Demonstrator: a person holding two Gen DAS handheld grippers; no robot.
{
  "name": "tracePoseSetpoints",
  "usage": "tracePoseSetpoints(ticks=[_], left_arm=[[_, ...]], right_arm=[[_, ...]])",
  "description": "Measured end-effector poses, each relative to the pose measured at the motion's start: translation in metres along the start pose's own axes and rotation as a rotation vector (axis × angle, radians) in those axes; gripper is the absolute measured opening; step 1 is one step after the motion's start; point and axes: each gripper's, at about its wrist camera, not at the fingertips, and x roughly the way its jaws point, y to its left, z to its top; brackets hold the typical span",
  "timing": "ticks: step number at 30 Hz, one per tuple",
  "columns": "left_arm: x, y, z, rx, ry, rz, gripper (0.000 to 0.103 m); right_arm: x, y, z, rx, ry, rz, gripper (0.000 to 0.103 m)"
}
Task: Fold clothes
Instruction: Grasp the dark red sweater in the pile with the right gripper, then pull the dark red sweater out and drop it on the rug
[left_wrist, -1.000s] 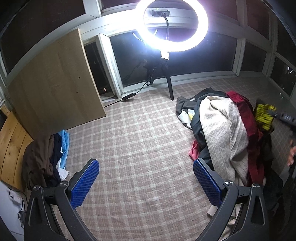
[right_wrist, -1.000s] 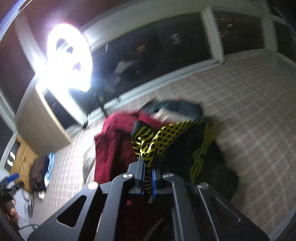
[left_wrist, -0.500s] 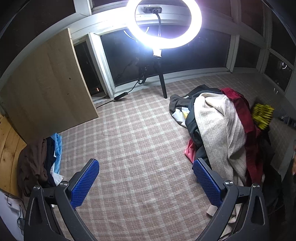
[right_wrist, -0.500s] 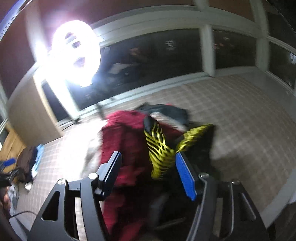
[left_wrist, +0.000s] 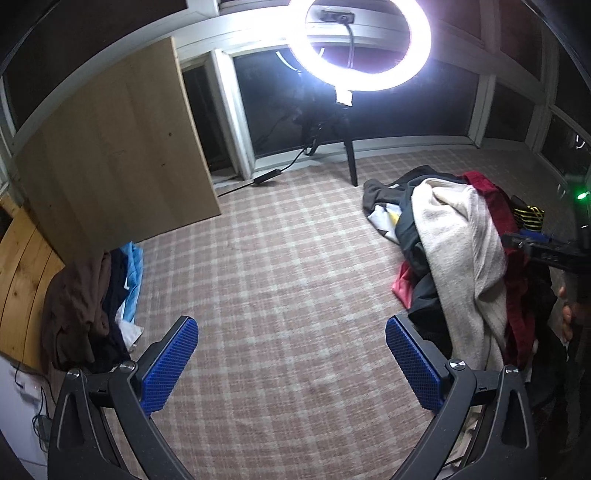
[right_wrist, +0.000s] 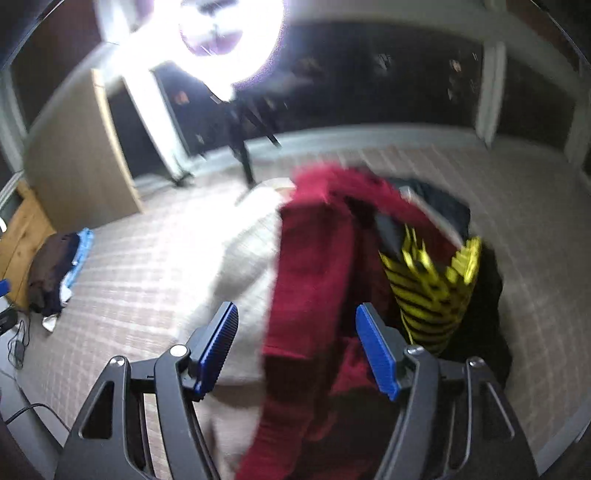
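**Clothes heaped, nothing gripped**

The clothes pile is heaped on the checked floor, toward its right side. Over the pile's red garment, the right tongs are spread wide, empty. The left tongs are held wide too.

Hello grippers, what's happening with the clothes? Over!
Left gripper open, over bare carpet. Right gripper open above red garment. Clothes pile unfolded.

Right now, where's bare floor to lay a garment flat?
Free: the checked carpet between the folded stack on the left and the clothes pile on the right, up to the ring light stand. Crowded: the right side, under the pile.
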Motion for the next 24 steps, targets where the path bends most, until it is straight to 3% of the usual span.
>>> tracePoseSetpoints(ticks=[2,4,5,7,12,16,21,24], left_arm=[[0.001,0.004,-0.003,-0.004,0.004,0.001,0.102],[0.002,0.008,-0.005,-0.006,0.008,-0.002,0.102],[0.002,0.01,-0.006,-0.006,0.008,-0.007,0.102],[0.001,0.015,-0.005,-0.008,0.005,-0.016,0.102],[-0.008,0.038,-0.002,-0.016,-0.028,-0.045,0.102],[-0.021,0.064,0.0,-0.02,-0.07,-0.055,0.102],[-0.04,0.11,-0.004,-0.042,-0.124,-0.048,0.102],[-0.052,0.14,-0.008,-0.056,-0.157,-0.038,0.102]], right_arm=[[0.018,-0.011,-0.007,0.025,0.04,0.003,0.061],[0.019,-0.021,-0.009,0.059,0.019,0.089,0.045],[0.015,-0.026,-0.009,0.086,0.013,0.12,0.031],[-0.003,-0.038,-0.005,0.142,-0.022,0.166,0.016],[-0.063,-0.064,0.009,0.266,-0.151,0.248,0.011],[-0.12,-0.061,0.019,0.279,-0.253,0.249,0.009],[-0.179,0.009,0.037,0.167,-0.329,0.297,0.009],[-0.196,0.068,0.049,0.075,-0.345,0.395,0.007]])
